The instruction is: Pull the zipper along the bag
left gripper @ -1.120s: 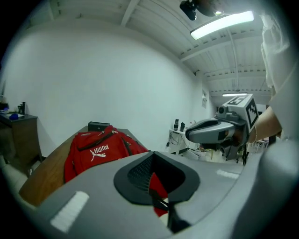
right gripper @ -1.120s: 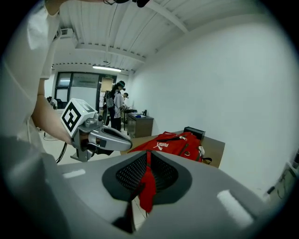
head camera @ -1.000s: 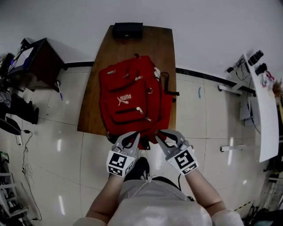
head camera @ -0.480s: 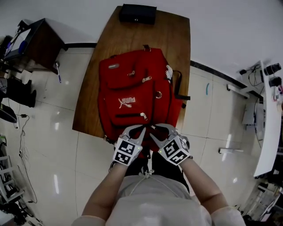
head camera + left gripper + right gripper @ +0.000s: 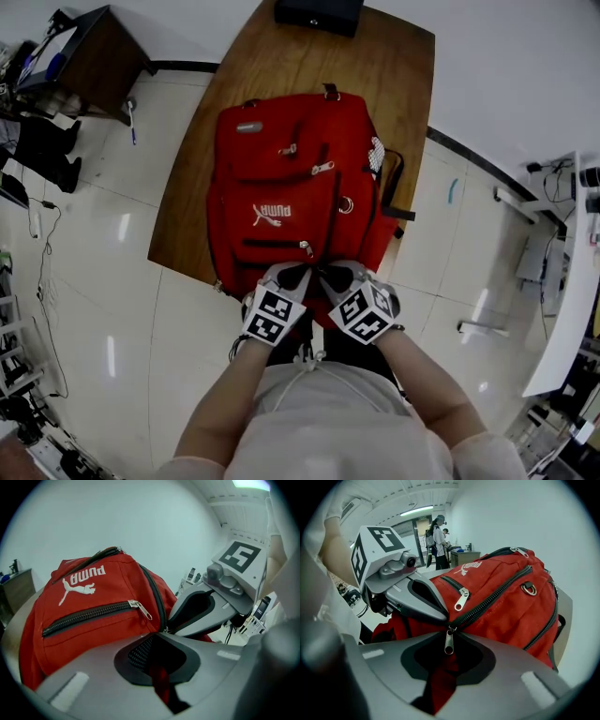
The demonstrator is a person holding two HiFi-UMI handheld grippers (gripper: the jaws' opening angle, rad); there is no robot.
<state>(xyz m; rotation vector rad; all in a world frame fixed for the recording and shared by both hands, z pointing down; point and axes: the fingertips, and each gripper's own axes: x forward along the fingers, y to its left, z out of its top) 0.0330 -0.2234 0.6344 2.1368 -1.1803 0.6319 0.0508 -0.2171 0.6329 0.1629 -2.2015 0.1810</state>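
A red backpack (image 5: 291,197) lies flat on the wooden table (image 5: 394,75), with its bottom end over the near edge. Both grippers meet side by side at that near end. My left gripper (image 5: 292,275) is shut on a fold of the bag's red fabric (image 5: 161,686), just beside the main zipper's black track (image 5: 157,597). My right gripper (image 5: 330,275) has its jaws closing. The silver zipper pull (image 5: 448,642) hangs between them, and their tips pinch its top where the track (image 5: 497,595) ends. Red fabric also fills the gap lower down.
A black box (image 5: 319,11) sits at the table's far end. The bag's black strap (image 5: 396,192) trails off its right side. A dark cabinet (image 5: 84,56) stands far left and a white desk (image 5: 562,309) at the right. People stand far off (image 5: 438,541).
The two grippers have drawn together at the bag's near end, the right one sliding left until it sits beside the left. The head camera has shifted, so the bag shows higher and more centred.
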